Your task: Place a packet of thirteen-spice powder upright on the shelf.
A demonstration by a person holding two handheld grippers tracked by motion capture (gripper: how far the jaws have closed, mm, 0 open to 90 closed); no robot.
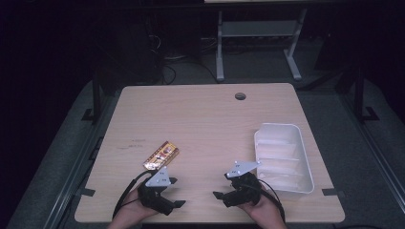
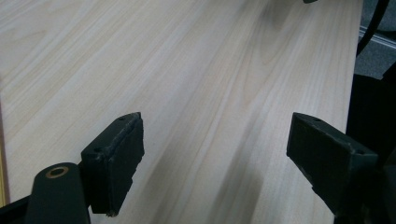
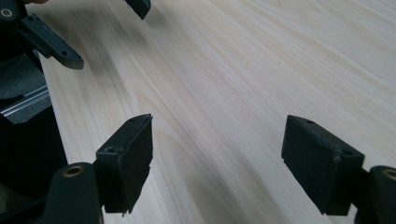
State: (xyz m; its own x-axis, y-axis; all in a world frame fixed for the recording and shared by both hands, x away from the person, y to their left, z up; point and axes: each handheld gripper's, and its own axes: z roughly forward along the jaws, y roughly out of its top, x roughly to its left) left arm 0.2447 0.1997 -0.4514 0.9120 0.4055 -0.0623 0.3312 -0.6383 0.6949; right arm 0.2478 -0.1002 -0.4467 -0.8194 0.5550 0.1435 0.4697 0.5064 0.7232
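Observation:
A flat yellow and red snack packet (image 1: 162, 155) lies on the wooden table (image 1: 200, 119), left of centre. My left gripper (image 1: 176, 192) rests near the front edge just below the packet, apart from it. Its jaws stand wide open and point right, with bare wood between them in the left gripper view (image 2: 215, 154). My right gripper (image 1: 221, 186) sits near the front edge, left of a white tray (image 1: 284, 157), facing left. It is open too, over bare wood (image 3: 217, 158). The left gripper's fingers (image 3: 51, 39) show at the top left of the right gripper view.
The white tray is ribbed inside and holds nothing I can see. A round cable hole (image 1: 240, 96) sits near the table's far edge. Beyond the table stands a grey desk frame (image 1: 258, 43) on a dark floor.

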